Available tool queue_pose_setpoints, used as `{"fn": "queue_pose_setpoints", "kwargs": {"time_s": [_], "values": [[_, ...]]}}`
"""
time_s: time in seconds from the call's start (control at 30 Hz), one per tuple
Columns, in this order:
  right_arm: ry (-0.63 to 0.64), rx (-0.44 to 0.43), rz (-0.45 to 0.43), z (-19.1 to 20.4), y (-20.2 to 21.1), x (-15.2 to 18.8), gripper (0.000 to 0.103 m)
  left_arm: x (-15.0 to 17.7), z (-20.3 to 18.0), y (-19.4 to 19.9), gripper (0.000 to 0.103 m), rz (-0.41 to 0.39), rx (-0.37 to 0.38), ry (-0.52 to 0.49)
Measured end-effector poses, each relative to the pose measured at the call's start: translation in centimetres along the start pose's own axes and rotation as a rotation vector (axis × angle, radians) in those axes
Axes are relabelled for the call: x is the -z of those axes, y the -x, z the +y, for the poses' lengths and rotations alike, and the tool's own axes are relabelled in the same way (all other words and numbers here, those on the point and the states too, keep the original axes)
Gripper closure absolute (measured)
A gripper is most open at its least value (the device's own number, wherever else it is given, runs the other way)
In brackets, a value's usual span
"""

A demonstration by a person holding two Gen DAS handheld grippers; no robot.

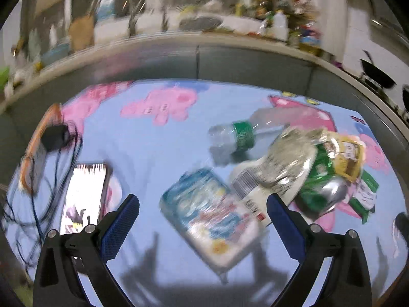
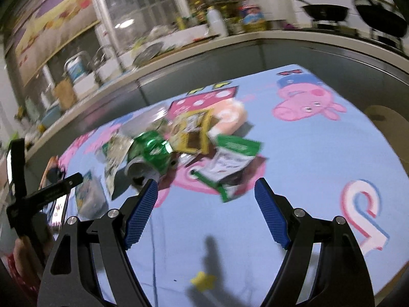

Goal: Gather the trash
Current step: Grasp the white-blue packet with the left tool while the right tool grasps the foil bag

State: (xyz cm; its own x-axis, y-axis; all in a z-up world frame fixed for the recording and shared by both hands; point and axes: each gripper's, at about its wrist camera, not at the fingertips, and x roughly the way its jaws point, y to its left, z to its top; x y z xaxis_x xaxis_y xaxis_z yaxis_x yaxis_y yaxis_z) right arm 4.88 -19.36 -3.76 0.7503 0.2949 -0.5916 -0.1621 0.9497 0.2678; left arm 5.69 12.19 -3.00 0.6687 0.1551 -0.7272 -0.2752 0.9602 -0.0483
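While both views are blurred, the trash [image 2: 189, 151] shows as a heap in the middle of the blue cartoon cloth [image 2: 319, 158]: a clear bottle [image 1: 235, 135] with a green label, a crushed green can [image 2: 150, 156], shiny wrappers [image 2: 230, 161]. The left gripper [image 1: 203, 204] and right gripper [image 2: 204, 192] both hang spread wide and empty.
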Motion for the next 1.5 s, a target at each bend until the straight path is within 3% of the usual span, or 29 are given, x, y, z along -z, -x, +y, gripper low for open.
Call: {"fn": "queue_pose_setpoints", "kwargs": {"time_s": [0.1, 0.23, 0.43, 0.47, 0.5, 0.6, 0.77, 0.8, 0.87, 0.9, 1.07, 1.2, 1.33, 1.5], "values": [[0.069, -0.040, 0.039, 2.1, -1.9, -0.2, 0.026, 0.2, 0.5, -0.7, 0.004, 0.036, 0.050, 0.056], [0.147, -0.090, 0.073, 5.0, -4.5, -0.7, 0.026, 0.1, -0.7, -1.5, 0.004, 0.055, 0.079, 0.049], [0.075, -0.176, 0.107, 5.8, -7.2, -3.8, 0.026, 0.6, -1.1, -3.1, 0.004, 0.096, 0.059, 0.039], [0.078, -0.196, 0.115, 6.2, -7.7, -4.5, 0.027, 0.9, -0.8, -3.4, 0.009, 0.106, 0.064, 0.047], [0.080, -0.219, 0.133, 6.5, -8.4, -5.2, 0.031, 0.9, -0.5, -3.5, 0.016, 0.115, 0.066, 0.054], [0.060, -0.263, 0.199, 7.1, -10.5, -6.5, 0.041, 1.3, 0.4, -4.0, 0.021, 0.139, 0.114, 0.104], [0.031, -0.314, 0.291, 8.7, -14.3, -7.1, 0.050, 1.4, 0.5, -3.8, 0.029, 0.125, 0.123, 0.092], [0.021, -0.338, 0.312, 9.2, -15.0, -7.0, 0.057, 1.3, 0.5, -3.8, 0.031, 0.124, 0.124, 0.090], [0.030, -0.368, 0.335, 10.0, -15.5, -6.6, 0.085, 1.4, 0.4, -3.6, 0.034, 0.120, 0.129, 0.082], [0.035, -0.382, 0.346, 10.5, -15.7, -6.4, 0.094, 1.4, 0.3, -3.5, 0.036, 0.119, 0.132, 0.075], [0.027, -0.448, 0.255, 10.7, -12.0, -6.4, 0.101, 1.6, 0.1, -2.3, 0.040, 0.097, 0.155, 0.058], [0.075, -0.472, 0.102, 9.8, -6.1, -6.8, 0.102, 2.0, 0.2, -0.5, 0.041, 0.047, 0.146, 0.046], [0.101, -0.462, -0.010, 7.9, -1.5, -6.7, 0.102, 2.3, -0.1, 0.9, 0.041, 0.022, 0.168, 0.037], [0.038, -0.380, -0.095, 3.2, 2.6, -6.1, 0.102, 1.6, -1.8, 2.9, 0.041, -0.031, 0.231, -0.002]]}}
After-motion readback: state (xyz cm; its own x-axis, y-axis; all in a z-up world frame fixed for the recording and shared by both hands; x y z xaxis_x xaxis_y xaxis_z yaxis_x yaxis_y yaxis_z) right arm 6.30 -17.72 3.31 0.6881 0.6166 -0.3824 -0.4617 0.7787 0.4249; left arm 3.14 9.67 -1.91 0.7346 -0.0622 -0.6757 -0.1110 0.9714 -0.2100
